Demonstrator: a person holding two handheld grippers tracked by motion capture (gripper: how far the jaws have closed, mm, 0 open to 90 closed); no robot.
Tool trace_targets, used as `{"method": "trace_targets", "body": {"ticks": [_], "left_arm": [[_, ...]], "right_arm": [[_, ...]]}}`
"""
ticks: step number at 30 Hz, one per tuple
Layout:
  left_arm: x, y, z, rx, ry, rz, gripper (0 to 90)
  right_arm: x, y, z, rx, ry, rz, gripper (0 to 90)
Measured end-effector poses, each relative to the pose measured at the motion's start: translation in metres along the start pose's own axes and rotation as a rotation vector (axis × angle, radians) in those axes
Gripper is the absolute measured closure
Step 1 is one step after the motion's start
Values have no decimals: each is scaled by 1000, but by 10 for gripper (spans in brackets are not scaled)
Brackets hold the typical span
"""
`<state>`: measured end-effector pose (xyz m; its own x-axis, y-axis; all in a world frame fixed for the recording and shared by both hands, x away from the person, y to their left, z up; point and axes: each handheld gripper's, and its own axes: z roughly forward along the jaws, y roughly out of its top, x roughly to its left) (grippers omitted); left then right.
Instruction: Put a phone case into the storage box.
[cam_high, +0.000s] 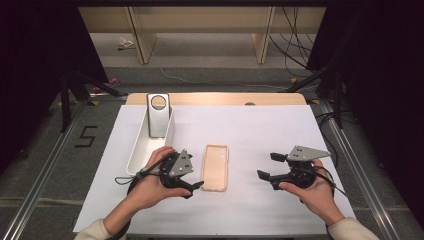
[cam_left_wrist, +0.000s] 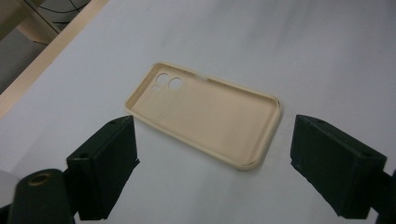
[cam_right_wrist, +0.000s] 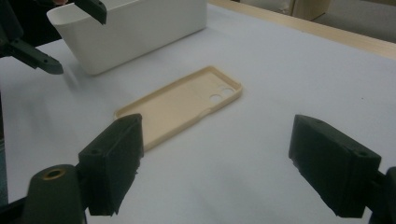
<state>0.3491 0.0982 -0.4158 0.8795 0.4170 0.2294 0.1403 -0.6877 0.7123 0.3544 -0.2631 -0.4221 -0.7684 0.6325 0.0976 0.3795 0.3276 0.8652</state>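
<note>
Nearest the person, the left gripper (cam_high: 196, 189) and the right gripper (cam_high: 266, 167) sat with blocky matte-black jaws spread apart, nothing between them. Between the two lay the beige phone case (cam_high: 215, 167), a shallow rounded rectangle, open side up on the smooth white sheet (cam_high: 260, 130). Farther back stood the glossy white oblong bin (cam_high: 142, 150), holding an upright grey metal plate (cam_high: 158, 116) with a round hole.

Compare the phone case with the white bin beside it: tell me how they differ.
The phone case is beige, shallow and flat; the white bin is deep with tall walls. The phone case lies empty, open side up; the white bin holds an upright grey metal piece. The phone case has camera holes at one end; the bin's walls show none. Both rest lengthwise on the white table sheet.
</note>
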Motion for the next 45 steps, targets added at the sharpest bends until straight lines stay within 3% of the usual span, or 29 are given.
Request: {"method": "trace_targets", "body": {"ticks": [6, 8, 16, 19, 24, 45], "left_arm": [[-6, 9, 20, 116, -65, 112, 158], [-6, 13, 25, 162, -79, 168, 166], [-12, 22, 49, 261, -128, 300, 197], [-13, 23, 57, 280, -147, 328, 202], [-14, 23, 67, 317, -143, 368, 211], [-17, 26, 87, 370, -164, 449, 266]], "right_arm": [[0, 0, 0, 3, 3, 1, 189], [0, 0, 1, 3, 3, 2, 189], [-1, -1, 2, 5, 0, 1, 189], [-2, -1, 1, 3, -5, 1, 189], [-1, -1, 1, 3, -12, -5, 189], [-1, -1, 2, 1, -12, -3, 191]]}}
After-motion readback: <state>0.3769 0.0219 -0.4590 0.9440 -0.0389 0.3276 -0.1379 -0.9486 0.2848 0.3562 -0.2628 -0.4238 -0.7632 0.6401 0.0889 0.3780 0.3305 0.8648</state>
